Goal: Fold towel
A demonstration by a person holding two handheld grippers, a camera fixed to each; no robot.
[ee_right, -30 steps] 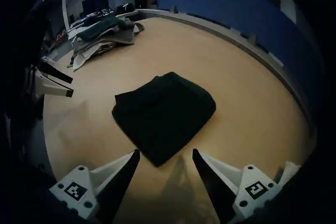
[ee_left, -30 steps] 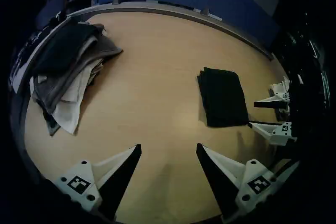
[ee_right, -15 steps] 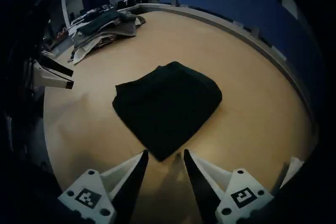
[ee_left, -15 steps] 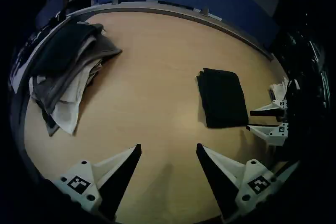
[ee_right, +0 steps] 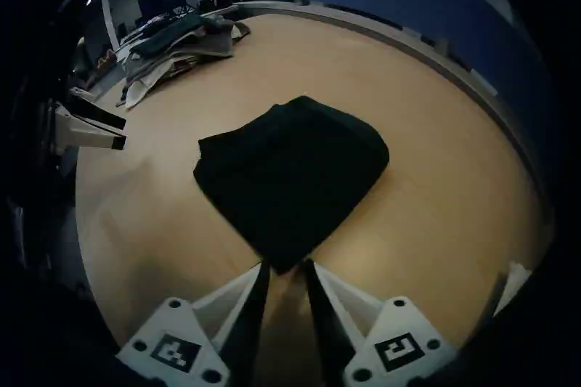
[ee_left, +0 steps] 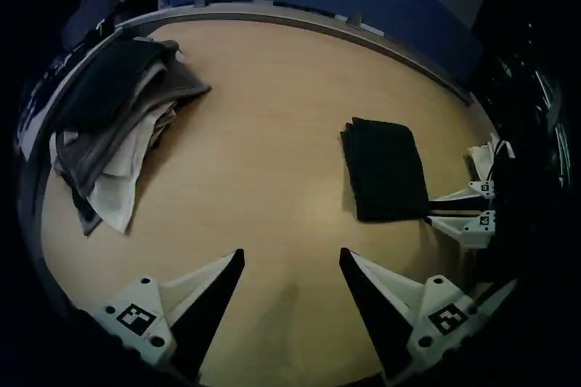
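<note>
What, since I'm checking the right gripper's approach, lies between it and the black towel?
Nothing visible does. The right gripper sits with its fingertips at the near corner of the black towel; the pile of towels lies far off.

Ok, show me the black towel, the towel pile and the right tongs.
Black towel point(ee_right: 290, 176): right gripper view, top middle.
Towel pile point(ee_left: 138, 115): left gripper view, grey layer.
Right tongs point(ee_right: 285, 269): right gripper view, between the tips.

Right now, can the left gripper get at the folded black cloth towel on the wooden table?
Probably yes. Bare wooden table lies between the open left gripper and the folded black cloth towel. The right gripper, at one towel corner, crowds that end.
</note>
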